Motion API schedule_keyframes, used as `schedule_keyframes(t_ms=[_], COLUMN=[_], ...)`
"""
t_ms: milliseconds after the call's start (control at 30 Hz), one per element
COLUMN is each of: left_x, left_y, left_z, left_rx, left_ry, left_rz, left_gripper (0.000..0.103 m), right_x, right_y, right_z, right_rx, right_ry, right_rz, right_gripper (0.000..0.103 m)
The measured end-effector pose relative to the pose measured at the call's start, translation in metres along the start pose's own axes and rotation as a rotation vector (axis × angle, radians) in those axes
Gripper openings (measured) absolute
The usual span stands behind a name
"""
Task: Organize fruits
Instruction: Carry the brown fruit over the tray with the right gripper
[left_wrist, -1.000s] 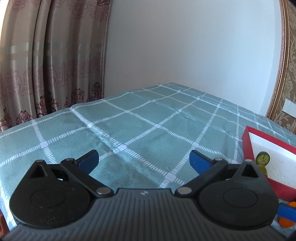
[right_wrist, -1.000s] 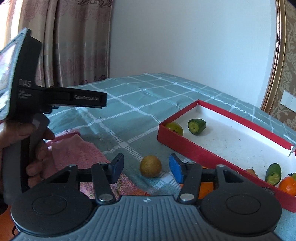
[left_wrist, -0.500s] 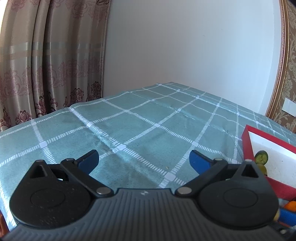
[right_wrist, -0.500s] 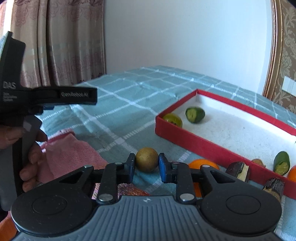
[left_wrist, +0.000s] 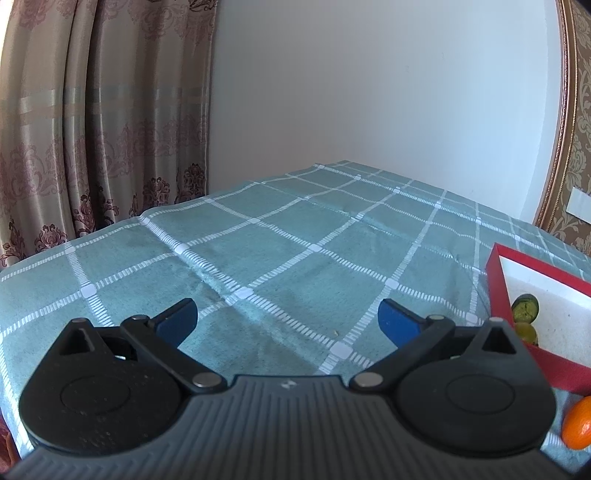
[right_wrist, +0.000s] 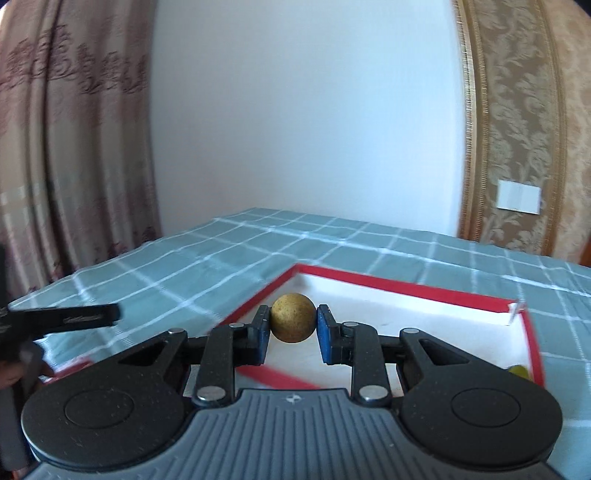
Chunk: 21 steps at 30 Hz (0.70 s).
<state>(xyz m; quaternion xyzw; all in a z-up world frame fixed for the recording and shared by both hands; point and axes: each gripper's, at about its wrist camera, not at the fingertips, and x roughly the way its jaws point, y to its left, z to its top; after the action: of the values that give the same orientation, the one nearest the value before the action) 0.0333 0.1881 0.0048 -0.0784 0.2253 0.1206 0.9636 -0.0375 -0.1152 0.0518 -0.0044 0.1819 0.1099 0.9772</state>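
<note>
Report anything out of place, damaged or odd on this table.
One orange fruit lies on the checked tablecloth outside the red box, while other fruits sit inside. The box's far right corner looks torn. The right gripper holds a brown round fruit.

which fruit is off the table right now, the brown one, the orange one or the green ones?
The round yellow-brown fruit, clamped between the right tongs' blue pads above the red box. The orange fruit lies on the checked cloth; the green fruits sit inside the box.
</note>
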Motion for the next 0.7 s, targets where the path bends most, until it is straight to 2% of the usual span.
schedule_keyframes(t_ms=[233, 700], left_x=[0.001, 0.001], left_y=[0.0, 0.0], left_z=[0.0, 0.0], left_rx=[0.004, 0.003], left_ry=[0.003, 0.004], left_rz=[-0.016, -0.023], left_gripper=[0.103, 0.103], right_x=[0.015, 0.057], right_y=[-0.033, -0.05], right_z=[-0.002, -0.017], right_rx=[0.026, 0.062], right_ry=[0.038, 0.143], right_rz=[-0.058, -0.095], right_gripper=[0.026, 0.026])
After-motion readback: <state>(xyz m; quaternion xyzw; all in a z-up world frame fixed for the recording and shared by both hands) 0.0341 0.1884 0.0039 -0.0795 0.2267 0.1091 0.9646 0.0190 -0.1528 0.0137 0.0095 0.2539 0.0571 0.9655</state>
